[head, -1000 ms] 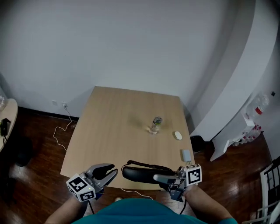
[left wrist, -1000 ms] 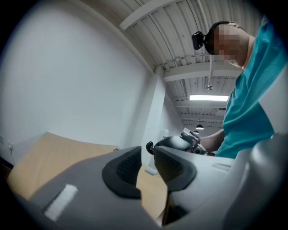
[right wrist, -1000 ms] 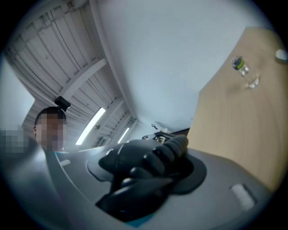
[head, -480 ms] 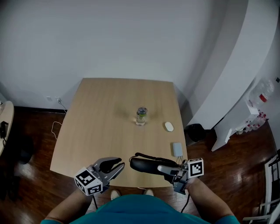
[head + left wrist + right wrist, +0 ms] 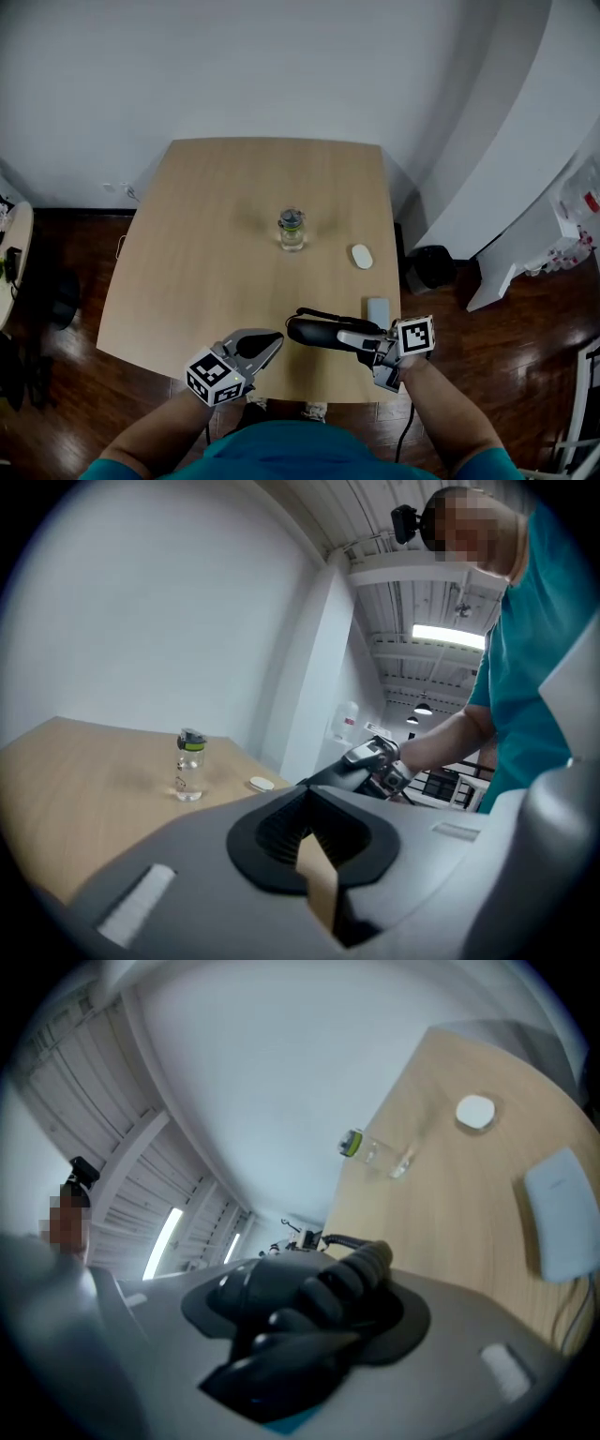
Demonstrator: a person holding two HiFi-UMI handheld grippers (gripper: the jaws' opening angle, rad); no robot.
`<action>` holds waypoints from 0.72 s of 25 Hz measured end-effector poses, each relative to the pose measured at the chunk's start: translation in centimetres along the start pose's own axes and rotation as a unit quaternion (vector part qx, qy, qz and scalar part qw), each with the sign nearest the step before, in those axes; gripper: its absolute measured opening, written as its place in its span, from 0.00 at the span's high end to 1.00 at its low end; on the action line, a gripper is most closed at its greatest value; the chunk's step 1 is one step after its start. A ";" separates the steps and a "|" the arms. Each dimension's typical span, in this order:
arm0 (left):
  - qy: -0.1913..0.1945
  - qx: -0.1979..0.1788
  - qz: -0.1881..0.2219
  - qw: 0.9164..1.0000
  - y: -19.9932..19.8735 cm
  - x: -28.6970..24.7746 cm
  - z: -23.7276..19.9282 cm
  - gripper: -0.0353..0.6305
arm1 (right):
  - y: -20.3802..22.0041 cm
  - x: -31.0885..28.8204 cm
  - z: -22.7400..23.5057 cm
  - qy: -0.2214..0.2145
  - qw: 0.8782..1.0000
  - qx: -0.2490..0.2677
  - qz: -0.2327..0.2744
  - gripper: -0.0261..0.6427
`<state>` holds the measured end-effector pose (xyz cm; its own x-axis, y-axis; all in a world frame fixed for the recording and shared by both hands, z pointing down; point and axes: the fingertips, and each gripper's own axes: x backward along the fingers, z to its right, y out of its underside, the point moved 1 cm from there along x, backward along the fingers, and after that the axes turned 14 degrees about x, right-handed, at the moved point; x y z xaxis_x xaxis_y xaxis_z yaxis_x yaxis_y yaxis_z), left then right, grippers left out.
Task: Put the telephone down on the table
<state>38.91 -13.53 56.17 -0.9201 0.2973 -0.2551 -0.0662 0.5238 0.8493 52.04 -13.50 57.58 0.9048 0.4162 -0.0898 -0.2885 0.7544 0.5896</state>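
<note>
White walls and a dark wooden floor surround a pale wooden desk (image 5: 187, 272) that fills the middle of the head view. The telephone (image 5: 319, 330), a black handset, sits at the lower centre of that frame, over the desk's near edge. The right tool (image 5: 361, 339) is clenched on the handset's right end, and the rest of it reaches leftward. The right gripper view shows the dark shell wedged between the jaws. Whether its underside touches the desk I cannot tell. The left tool (image 5: 258, 345) is just left of it, with its jaws drawn together on nothing.

The handset looks like hard moulded plastic, so I judge it stiff, fairly light and not fragile in a gentle set-down. Its shell is smooth and rounded, so it could pivot or slide between the pads. Held by one end, the free end will tend to droop. The narrower middle of the grip looks the steadier place to hold. The coiled cord (image 5: 370, 1255) is springy and may tug the handset sideways once it is let go.

By count there is one telephone with one cord, two tools and one desk. Farther up the desk stand one clear bottle (image 5: 292, 230) with a green cap, one small white oval object (image 5: 362, 255) and one flat pale box (image 5: 378, 311).
</note>
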 end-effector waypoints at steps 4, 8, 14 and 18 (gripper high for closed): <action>-0.014 0.026 -0.005 1.000 1.3 -1.1 -3.3 0.94 | 0.6 -1.0 3.9 0.023 1.000 -0.017 -0.004 0.53; -0.007 0.021 -0.029 0.999 2.8 -2.3 -5.0 0.94 | 1.0 -2.0 7.0 0.039 0.999 -0.037 -0.009 0.53; 0.005 0.032 -0.033 0.999 3.4 -3.3 -6.3 0.94 | 0.0 -3.4 10.3 0.054 0.997 -0.041 -0.022 0.53; 0.009 0.041 -0.033 0.999 3.8 -3.6 -6.6 0.94 | -1.0 -4.0 11.6 0.054 0.998 -0.039 -0.025 0.53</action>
<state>39.43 -17.84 63.39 -0.9214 0.2472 -0.3000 -0.0951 0.6049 0.7906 52.33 -21.78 66.71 0.8810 0.4264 -0.2050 -0.2715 0.8105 0.5191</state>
